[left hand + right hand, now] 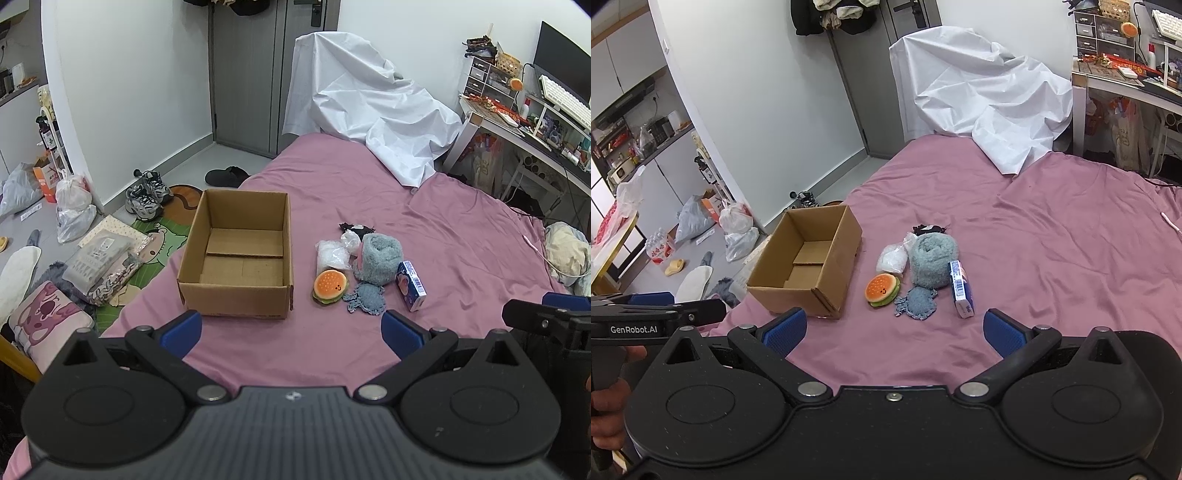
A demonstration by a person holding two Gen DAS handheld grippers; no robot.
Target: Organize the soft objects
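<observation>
Two claws over a pink bedsheet [461, 236], neither holding anything. Left claw [291, 334] spread wide, blue pads [183, 330] far apart, hovering above the sheet with nothing between the fingers. Right claw [894, 332] likewise spread wide, pads [1003, 330] well apart and bare. Ahead of the left claw and slightly to its left, an open cardboard box [236, 254], upright, flaps folded flat inside, no soft things in it. Ahead and a little to the right of that claw, a loose cluster of soft things lying on the sheet, apart from the box: a small plush burger [330, 286] nearest the box, a blue crocheted piece [365, 299] just beside it, a rolled fuzzy blue-grey cloth [380, 260] behind that, a white plastic-wrapped bundle [332, 256] beside the roll, and a small dark item [354, 227] at the far end, too small to tell. A blue and white carton [410, 286] just right of the roll. From the right claw, same cluster straight ahead, box [809, 258] ahead to the left. Rumpled white sheet [369, 107] draped at the far end of the bed.
</observation>
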